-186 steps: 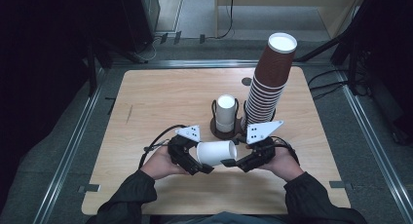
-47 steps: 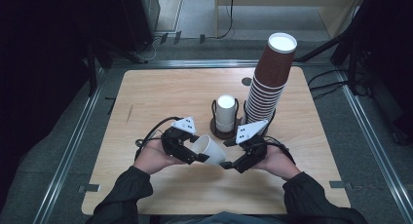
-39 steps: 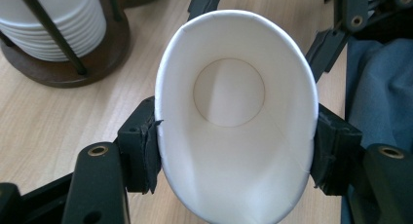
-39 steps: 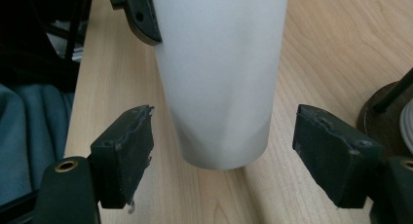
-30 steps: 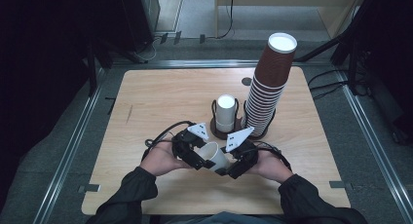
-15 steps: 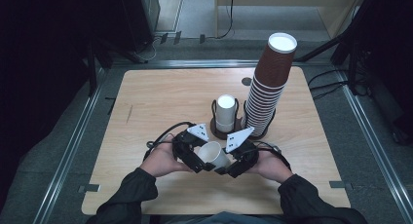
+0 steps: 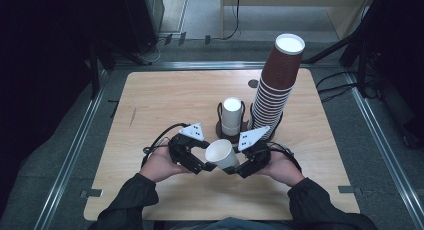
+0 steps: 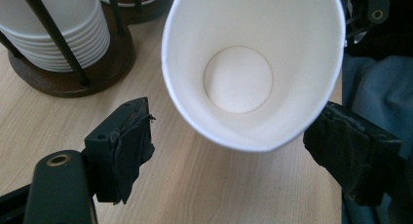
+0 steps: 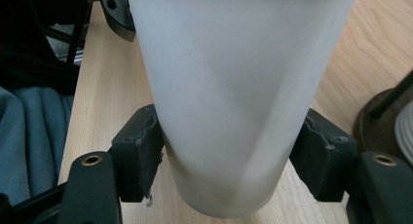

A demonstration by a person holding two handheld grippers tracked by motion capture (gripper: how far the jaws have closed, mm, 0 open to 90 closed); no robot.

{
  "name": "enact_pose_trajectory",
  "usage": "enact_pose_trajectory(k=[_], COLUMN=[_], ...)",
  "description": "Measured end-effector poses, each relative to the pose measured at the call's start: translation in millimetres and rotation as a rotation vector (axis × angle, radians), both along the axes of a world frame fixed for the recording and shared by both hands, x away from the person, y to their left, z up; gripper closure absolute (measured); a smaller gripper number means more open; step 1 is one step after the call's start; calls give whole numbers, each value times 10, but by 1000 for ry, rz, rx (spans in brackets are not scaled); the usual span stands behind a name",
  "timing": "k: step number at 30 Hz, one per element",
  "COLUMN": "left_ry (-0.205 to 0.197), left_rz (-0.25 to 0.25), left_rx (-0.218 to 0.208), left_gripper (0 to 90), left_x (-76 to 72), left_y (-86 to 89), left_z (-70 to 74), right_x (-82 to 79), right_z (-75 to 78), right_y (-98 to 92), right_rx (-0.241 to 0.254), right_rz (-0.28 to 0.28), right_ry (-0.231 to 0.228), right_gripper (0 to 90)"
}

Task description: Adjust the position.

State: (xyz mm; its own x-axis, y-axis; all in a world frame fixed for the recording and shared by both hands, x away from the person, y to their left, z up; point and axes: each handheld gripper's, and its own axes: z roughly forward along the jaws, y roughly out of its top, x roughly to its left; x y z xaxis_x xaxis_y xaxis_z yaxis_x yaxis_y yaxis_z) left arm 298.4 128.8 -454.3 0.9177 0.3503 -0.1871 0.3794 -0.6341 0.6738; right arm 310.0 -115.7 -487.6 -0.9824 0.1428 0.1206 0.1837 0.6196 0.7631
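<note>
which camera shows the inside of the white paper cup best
The left gripper view: it looks straight into the white paper cup, down to its bottom. The right gripper view shows its outer wall; the high view shows its rim from afar.

High view looks forward and down over the worktop (image 7: 165, 97); both gripper views, very close, share the white paper cup (image 8: 253, 68).

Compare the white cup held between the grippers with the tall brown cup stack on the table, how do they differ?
The white cup is a single cup; the brown cup stack is many cups nested.
The white cup lies tilted on its side above the table, its mouth toward the left gripper; the brown cup stack stands upright in a wire holder.
The white cup is gripped near its base by the right gripper; the brown cup stack is untouched.
Both are paper cups, white inside.
</note>
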Motion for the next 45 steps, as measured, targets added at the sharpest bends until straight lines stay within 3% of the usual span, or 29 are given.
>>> enact_pose_trajectory(k=[8,14,21,27,28,29,35,42,45], left_ry=[6,-19,-20,-18,-24,-39,-29,-13,-12], left_rz=[27,35,32,26,35,44,42,35,39], left_rx=[-63,-99,-196,-234,-237,-238,-247,-237,-239], left_gripper=[176,171,172,173,177,239,351,357,356], left_x=[12,-7,-19,-24,-26,-29,-27,-14,-13], left_y=[20,-26,-75,-122,-131,-135,-117,-109,-81], left_z=[-9,5,37,32,33,33,23,13,26], right_x=[29,32,11,1,-1,-1,14,12,16], right_z=[40,52,43,35,35,34,29,26,25], right_y=[-59,-73,-37,-9,-6,-2,-13,2,1], right_rx=[39,72,96,108,110,109,96,75,74], right_rz=[-19,-22,-1,8,9,11,10,2,-9], right_ry=[5,8,23,43,48,53,44,44,72], right_gripper=[332,331,331,331,331,334,338,324,254])
